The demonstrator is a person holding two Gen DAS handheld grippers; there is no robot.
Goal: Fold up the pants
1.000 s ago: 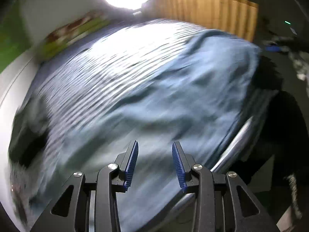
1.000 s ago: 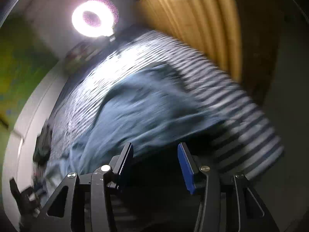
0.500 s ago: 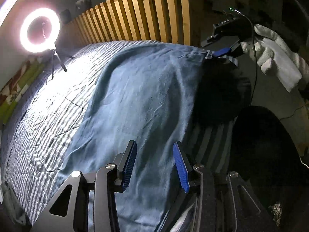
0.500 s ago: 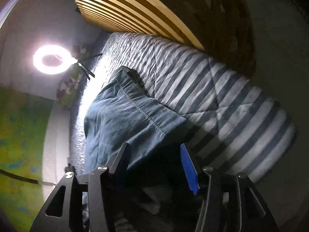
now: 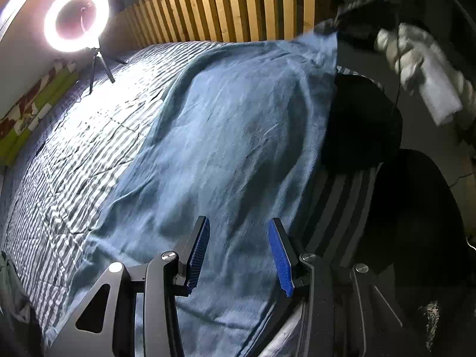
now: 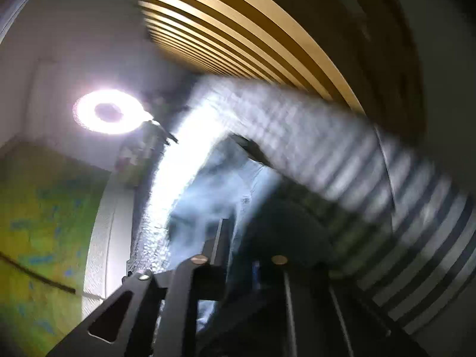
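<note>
Blue pants point(image 5: 226, 154) lie spread across a striped bed point(image 5: 89, 136) lit by a ring light point(image 5: 76, 19). The left gripper point(image 5: 238, 253) hovers half-open above the denim, empty; the right gripper point(image 6: 238, 255) is closing on the pants' far edge.

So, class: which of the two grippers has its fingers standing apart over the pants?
The left gripper: blue pads apart above the pants; the right gripper's jaws are closing.

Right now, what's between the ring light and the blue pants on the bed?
Only striped bedspread lies between the ring light and the pants, clearest in the left wrist view.
</note>
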